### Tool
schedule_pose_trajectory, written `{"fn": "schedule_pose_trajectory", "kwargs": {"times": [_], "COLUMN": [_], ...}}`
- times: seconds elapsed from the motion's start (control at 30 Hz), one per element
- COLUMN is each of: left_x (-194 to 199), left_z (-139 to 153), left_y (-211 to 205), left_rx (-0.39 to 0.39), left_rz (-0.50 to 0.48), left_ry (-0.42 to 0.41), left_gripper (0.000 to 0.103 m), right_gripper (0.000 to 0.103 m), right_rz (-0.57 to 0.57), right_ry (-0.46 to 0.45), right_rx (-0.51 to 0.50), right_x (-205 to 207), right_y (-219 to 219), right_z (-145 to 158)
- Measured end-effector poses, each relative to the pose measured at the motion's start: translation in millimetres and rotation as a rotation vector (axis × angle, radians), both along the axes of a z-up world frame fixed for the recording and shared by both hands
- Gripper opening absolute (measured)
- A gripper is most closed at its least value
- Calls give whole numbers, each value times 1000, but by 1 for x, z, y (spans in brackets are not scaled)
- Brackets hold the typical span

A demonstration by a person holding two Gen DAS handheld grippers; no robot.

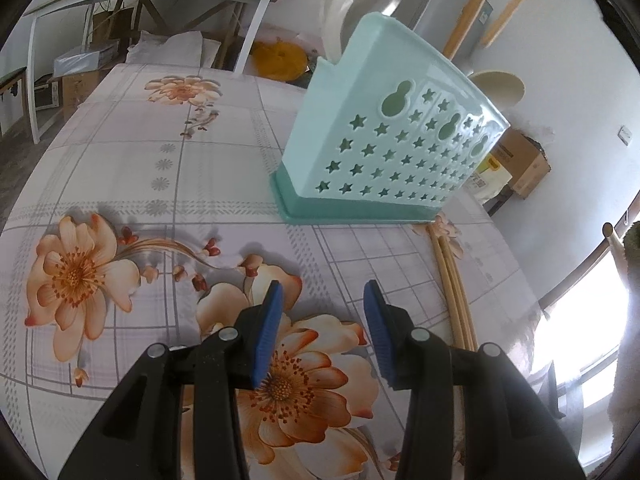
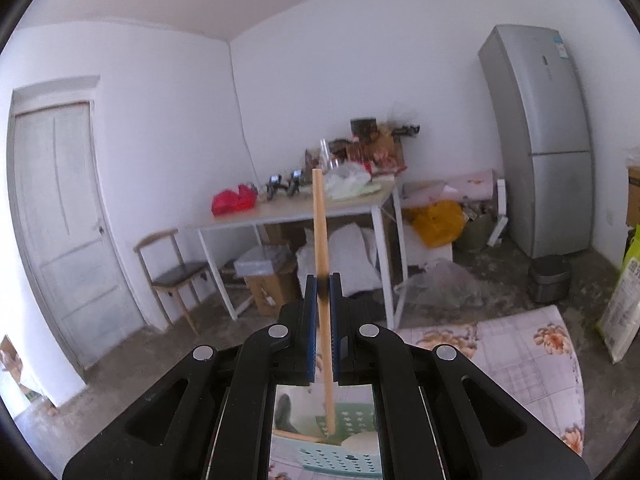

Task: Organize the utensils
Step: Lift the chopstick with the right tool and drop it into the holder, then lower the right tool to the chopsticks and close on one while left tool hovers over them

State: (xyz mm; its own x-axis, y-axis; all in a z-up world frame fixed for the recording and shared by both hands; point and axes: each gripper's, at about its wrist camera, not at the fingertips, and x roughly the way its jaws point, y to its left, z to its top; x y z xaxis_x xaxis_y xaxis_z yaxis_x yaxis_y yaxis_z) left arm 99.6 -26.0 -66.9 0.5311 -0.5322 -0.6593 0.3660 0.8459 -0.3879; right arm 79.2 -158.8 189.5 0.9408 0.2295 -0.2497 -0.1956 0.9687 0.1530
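A mint-green utensil holder (image 1: pixel 392 132) with star holes stands on the floral tablecloth (image 1: pixel 168 184); a metal ladle, a white spatula and wooden handles stick up from it. My left gripper (image 1: pixel 324 300) is open and empty, low over the cloth in front of the holder. Several wooden chopsticks (image 1: pixel 454 284) lie on the cloth to its right. My right gripper (image 2: pixel 323 284) is shut on a wooden chopstick (image 2: pixel 320 220) that stands upright; its lower end reaches down into the holder (image 2: pixel 340 458), seen below between the gripper arms.
A white table (image 2: pixel 304 212) with clutter, a chair (image 2: pixel 176 272), a grey fridge (image 2: pixel 548 140) and a door (image 2: pixel 64 220) stand beyond. Cardboard boxes (image 1: pixel 524 164) sit past the table's far right edge.
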Motion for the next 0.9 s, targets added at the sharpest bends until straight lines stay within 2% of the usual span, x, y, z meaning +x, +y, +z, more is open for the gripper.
{"fn": "schedule_pose_trajectory", "kwargs": {"times": [0.07,0.23,0.33,0.4,0.47,0.6,0.7,0.8,0.9], "left_x": [0,-2,-2,-2,-2,-1,-2,-2,-2], "left_z": [0,1,1,1,1,2,2,3,4], "left_y": [-1,-3,-5,-4,-3,-3,-2,-1,-2], "left_rx": [6,22,30,32,32,35,40,49,63], "left_rz": [-1,-8,-10,-6,0,13,21,33,41], "left_ry": [-3,-15,-20,-22,-22,-24,-26,-26,-28], "left_gripper": [41,46,50,54,57,62,66,71,74], "right_gripper": [4,5,7,14,27,30,31,31,31], "right_rz": [-11,0,-7,-24,-49,-106,-155,-188,-192], "right_ry": [32,203,275,282,267,228,243,313,462], "right_rx": [-27,-36,-30,-16,-2,41,57,82,119], "right_x": [7,33,37,34,25,-8,-32,-53,-64], "right_y": [3,5,3,-5,-13,-34,-49,-59,-58], "right_z": [-15,-60,-73,-74,-70,-66,-76,-101,-147]}}
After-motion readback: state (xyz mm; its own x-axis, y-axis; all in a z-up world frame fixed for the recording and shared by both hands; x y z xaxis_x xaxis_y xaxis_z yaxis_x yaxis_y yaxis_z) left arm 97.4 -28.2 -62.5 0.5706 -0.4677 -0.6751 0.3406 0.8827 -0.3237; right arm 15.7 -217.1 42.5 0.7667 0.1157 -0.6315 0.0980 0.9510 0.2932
